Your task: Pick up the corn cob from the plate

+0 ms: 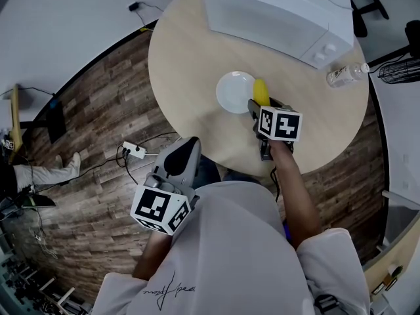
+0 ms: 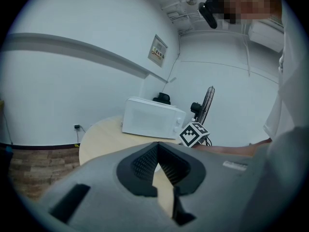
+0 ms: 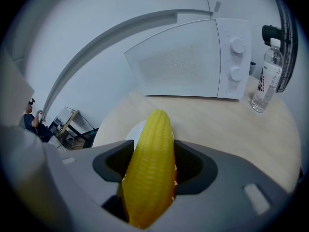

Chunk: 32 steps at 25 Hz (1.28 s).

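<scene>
- A round wooden table [image 1: 190, 58] is standing on a brown plank floor [image 1: 98, 110]; white walls are closing in the room.
- A white microwave [image 1: 275, 12] is sitting at the table's 12 o'clock side; a clear water bottle [image 1: 344, 75] is lying near the 3 o'clock edge; a black fan [image 1: 400, 71] is standing just past the table there.
- A white plate [image 1: 233, 92] is sitting near the middle of the table.
- The right gripper [image 3: 152, 161] is squeezing the yellow corn cob [image 3: 149, 168] between its two jaws; the jaws are pressing on both sides of it.
- In the head view the corn cob is sitting at the plate's 3 o'clock rim; whether it is touching the plate, I cannot tell.
- Its long side is running from 6 to 12 o'clock; its rounded tip is pointing to 12, toward the microwave.
- The left gripper [image 2: 157, 166] is hanging off the table at its 7 o'clock side; its jaws are closed together, holding nothing.
</scene>
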Motion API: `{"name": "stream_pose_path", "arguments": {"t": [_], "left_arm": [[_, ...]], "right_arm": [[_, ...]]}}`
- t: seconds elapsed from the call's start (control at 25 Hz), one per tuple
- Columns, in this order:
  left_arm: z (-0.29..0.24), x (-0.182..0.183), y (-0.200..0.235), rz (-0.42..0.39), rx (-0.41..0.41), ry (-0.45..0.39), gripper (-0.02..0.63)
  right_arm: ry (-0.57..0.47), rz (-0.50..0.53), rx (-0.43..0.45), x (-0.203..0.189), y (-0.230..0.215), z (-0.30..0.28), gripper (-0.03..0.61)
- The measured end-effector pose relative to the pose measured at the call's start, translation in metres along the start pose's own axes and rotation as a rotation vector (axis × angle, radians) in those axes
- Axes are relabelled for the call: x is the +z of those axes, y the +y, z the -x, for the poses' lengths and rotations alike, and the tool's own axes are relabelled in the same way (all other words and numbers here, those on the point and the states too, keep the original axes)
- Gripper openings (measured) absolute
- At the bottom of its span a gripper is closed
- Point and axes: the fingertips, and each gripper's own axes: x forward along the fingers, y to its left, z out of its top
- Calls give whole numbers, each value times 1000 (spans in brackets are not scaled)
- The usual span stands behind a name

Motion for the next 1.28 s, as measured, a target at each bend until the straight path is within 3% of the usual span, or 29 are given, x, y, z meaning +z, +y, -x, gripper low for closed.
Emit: {"name": "stream_pose_path", "arguments": {"t": [1.28], "left_arm": [[0,-1,-14,53,0,-36,-8]], "right_arm": [[-113,53,100,11,3,72,276]]}}
